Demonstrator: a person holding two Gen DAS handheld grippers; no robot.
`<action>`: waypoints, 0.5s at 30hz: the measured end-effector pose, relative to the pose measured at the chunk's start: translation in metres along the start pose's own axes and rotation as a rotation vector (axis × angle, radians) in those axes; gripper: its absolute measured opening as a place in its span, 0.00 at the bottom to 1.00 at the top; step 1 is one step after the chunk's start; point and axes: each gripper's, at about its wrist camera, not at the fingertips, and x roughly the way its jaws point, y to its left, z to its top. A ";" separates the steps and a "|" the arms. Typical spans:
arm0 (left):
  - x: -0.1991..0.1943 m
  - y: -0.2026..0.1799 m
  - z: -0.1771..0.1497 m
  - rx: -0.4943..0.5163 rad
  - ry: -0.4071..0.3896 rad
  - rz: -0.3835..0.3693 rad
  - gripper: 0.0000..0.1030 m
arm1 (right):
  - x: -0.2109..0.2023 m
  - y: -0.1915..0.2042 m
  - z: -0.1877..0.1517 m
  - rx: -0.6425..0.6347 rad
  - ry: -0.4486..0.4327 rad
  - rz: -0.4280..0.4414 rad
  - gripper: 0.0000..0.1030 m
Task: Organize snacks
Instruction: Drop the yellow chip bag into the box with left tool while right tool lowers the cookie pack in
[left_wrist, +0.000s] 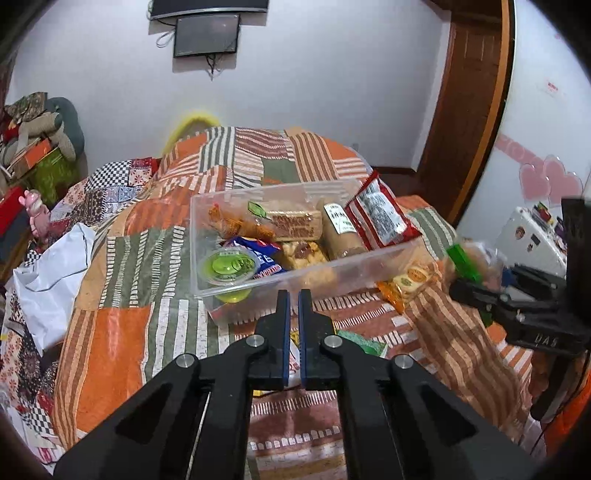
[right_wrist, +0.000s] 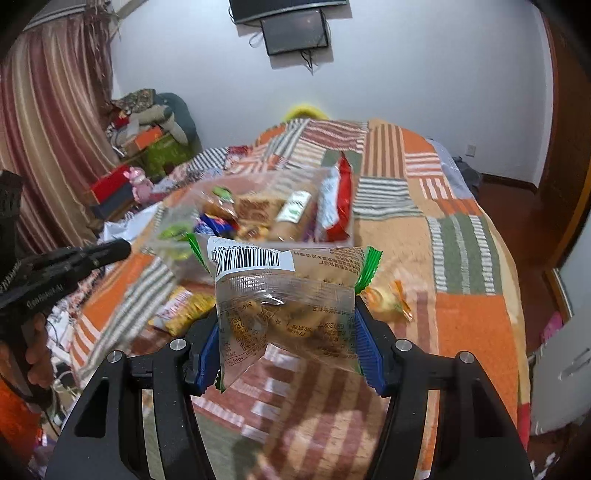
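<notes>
— Where was the snack packet (right_wrist: 284, 295)?
— Clamped between the right tool's (right_wrist: 286, 343) blue pads, above the bed (right_wrist: 480, 258), just short of the clear bin (left_wrist: 207, 236).
— The left tool (left_wrist: 294, 295)?
— Pressed together, empty.

Patchwork bedspread (left_wrist: 155, 236), wall screen (left_wrist: 207, 35), striped curtain (right_wrist: 48, 122) (perhaps clothes heaped beside).

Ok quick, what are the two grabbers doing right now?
Left gripper: shut, nothing visible between its pads.
Right gripper: closed on a clear snack bag with green ends, held up off the bed.
</notes>
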 end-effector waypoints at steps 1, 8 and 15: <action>0.003 -0.001 -0.002 -0.001 0.008 0.008 0.06 | 0.000 0.001 0.000 0.001 -0.002 0.005 0.57; 0.038 -0.003 -0.026 0.009 0.123 0.003 0.61 | 0.003 0.000 -0.003 0.017 0.009 0.020 0.57; 0.081 0.025 -0.047 -0.089 0.226 0.042 0.63 | 0.004 -0.008 -0.009 0.026 0.037 0.013 0.57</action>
